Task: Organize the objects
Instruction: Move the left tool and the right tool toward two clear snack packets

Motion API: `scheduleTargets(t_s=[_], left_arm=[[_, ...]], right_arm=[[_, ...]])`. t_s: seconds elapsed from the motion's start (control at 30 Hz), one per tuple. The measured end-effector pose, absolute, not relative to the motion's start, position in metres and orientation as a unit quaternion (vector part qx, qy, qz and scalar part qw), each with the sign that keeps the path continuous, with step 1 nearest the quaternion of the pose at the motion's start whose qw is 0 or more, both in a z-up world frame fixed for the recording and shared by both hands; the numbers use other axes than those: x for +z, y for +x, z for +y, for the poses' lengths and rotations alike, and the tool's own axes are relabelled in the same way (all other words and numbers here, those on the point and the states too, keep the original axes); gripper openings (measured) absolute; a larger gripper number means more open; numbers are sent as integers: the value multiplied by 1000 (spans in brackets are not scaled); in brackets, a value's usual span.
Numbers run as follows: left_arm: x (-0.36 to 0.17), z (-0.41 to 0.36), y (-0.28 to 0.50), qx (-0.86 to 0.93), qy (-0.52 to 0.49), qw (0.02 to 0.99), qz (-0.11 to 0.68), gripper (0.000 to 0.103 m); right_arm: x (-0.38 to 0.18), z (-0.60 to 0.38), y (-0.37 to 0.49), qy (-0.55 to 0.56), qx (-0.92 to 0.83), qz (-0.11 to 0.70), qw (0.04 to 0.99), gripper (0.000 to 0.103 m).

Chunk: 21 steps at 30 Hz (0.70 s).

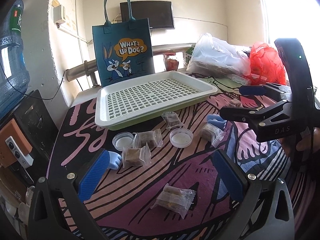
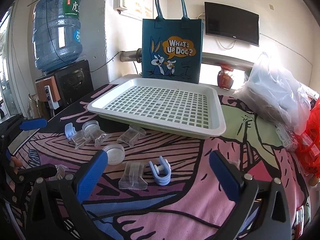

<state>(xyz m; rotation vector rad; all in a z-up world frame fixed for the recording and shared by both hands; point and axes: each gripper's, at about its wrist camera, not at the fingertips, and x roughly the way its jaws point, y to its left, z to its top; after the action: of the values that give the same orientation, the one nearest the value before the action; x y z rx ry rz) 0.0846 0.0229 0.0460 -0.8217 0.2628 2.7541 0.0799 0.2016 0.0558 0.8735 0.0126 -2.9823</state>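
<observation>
Hovering with both pairs of fingers spread wide, gripping nothing. Lying between and just beyond the left gripper [image 1: 160,177] fingers: a wrapped snack [image 1: 173,200], long axis crosswise. Sitting ahead of the right gripper [image 2: 158,178]: a blue clip [image 2: 160,171]. Waiting farther off on the desk [image 1: 140,210]: the empty tray [image 1: 154,98].

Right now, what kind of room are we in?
Probably a room in someone's home: a wall-mounted TV, a big water dispenser bottle, and a table with a cartoon-print cloth holding a tote bag.
</observation>
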Motion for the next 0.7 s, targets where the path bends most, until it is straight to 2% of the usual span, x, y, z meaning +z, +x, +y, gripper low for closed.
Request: scheduleTargets(t_s=[0.4, 0.7], left_arm=[[41, 22, 80, 935, -311, 151, 83, 103], [36, 14, 80, 921, -343, 174, 67, 103]], right_arm=[[55, 206, 79, 290, -957, -3, 9, 103], [60, 254, 82, 317, -946, -24, -63, 103]])
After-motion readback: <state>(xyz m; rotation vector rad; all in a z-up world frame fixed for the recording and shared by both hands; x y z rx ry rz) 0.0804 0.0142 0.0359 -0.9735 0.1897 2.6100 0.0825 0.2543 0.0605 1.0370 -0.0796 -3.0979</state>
